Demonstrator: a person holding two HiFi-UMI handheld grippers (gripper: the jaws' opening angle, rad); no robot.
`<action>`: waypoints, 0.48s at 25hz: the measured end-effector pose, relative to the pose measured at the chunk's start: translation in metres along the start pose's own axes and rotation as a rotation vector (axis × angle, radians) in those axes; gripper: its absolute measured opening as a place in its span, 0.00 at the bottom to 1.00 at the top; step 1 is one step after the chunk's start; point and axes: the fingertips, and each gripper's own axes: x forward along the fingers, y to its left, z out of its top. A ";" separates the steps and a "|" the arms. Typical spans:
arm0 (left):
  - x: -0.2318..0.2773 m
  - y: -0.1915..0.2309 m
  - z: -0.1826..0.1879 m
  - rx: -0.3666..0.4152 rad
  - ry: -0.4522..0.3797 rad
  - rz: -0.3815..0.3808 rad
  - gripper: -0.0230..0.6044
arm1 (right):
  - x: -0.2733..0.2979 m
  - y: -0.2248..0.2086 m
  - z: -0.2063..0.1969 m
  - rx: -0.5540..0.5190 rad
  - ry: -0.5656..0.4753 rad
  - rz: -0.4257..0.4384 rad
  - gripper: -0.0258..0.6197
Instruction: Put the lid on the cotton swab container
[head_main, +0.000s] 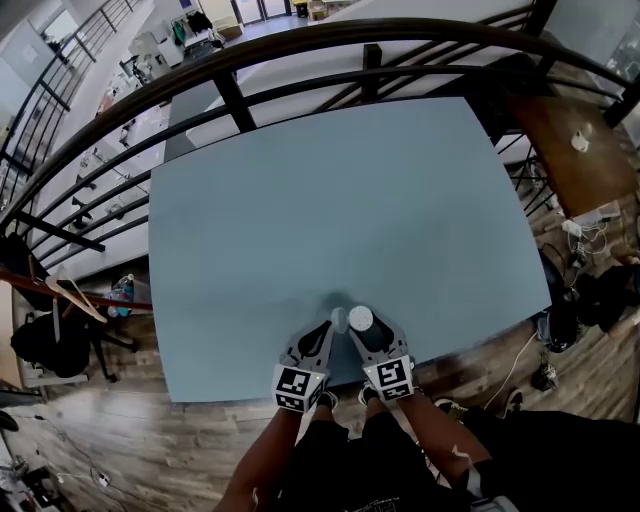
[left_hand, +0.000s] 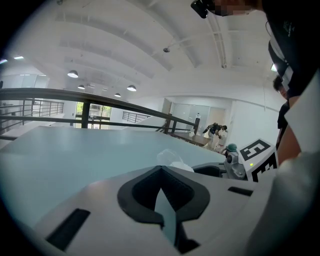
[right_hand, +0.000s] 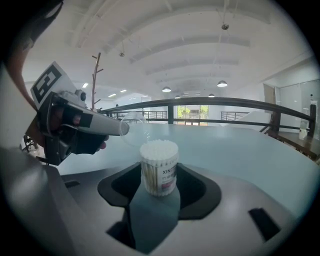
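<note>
Our left gripper (left_hand: 161, 171) pinches the clear lid (left_hand: 171, 159) beside the cotton swab container (right_hand: 159, 165) (clamped in our right gripper (right_hand: 159, 181)), not yet capped.

Unlidded swab container (right_hand: 159, 167), lid (right_hand: 134, 128) seemingly beside

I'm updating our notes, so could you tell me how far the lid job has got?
Done: the right gripper grips the open container, swabs showing; the left gripper grips the clear lid. In hand: the lid is beside the container's top, not over it. Left: seat it on top.
</note>
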 end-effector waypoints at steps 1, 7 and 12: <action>0.001 -0.003 0.002 0.002 0.002 -0.006 0.05 | 0.000 0.000 0.001 0.003 0.000 -0.004 0.40; 0.004 -0.022 0.005 -0.019 0.012 -0.037 0.05 | -0.002 0.000 0.001 0.010 0.007 -0.001 0.40; 0.012 -0.032 0.004 0.016 0.023 -0.070 0.05 | -0.001 -0.001 -0.002 0.015 0.000 -0.001 0.40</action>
